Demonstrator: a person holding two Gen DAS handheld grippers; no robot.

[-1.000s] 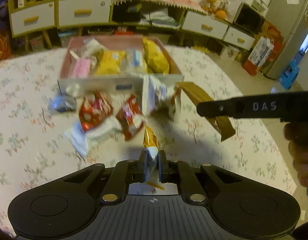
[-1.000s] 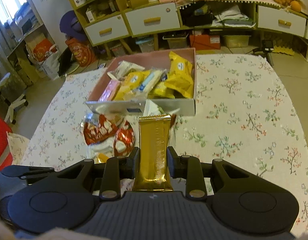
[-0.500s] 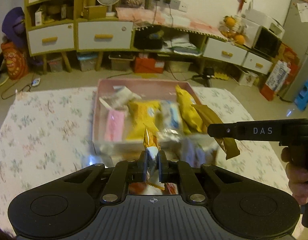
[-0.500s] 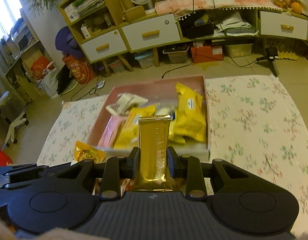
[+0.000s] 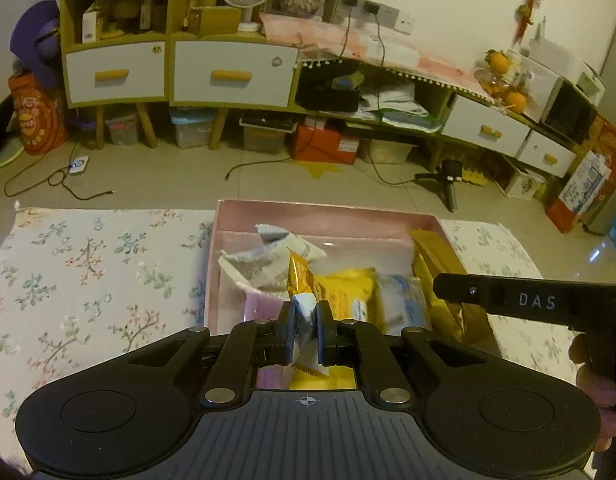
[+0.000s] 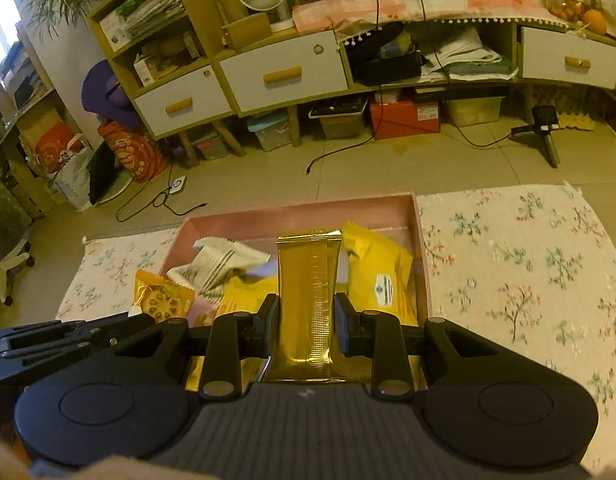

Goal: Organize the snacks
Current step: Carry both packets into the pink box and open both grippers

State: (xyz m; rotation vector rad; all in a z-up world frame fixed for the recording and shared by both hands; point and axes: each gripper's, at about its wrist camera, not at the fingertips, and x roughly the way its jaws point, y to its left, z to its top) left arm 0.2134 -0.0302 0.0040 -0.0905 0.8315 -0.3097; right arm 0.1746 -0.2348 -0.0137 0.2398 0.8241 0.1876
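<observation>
A pink box [image 5: 324, 211] on the flowered tablecloth holds several snack packets: white, yellow and pale blue. My left gripper [image 5: 306, 330] is shut on an orange cookie packet [image 5: 300, 280] and holds it over the box's near left part. That packet also shows in the right wrist view [image 6: 162, 298]. My right gripper [image 6: 308, 326] is shut on a long gold bar packet [image 6: 308, 280] and holds it over the pink box [image 6: 300, 210], beside a yellow packet [image 6: 382, 276]. The gold bar [image 5: 438, 268] and right gripper [image 5: 528, 300] show at the right of the left wrist view.
The flowered tablecloth [image 5: 88, 264] spreads on both sides of the box [image 6: 528, 256]. Beyond the table edge lie floor cables, storage bins and a low cabinet with white drawers [image 5: 228, 76]. A small tripod [image 6: 546, 132] stands on the floor.
Both grippers have moved forward and up from the loose snacks in front of the box to over the box, each keeping its packet. The red packets on the table have left the view.
</observation>
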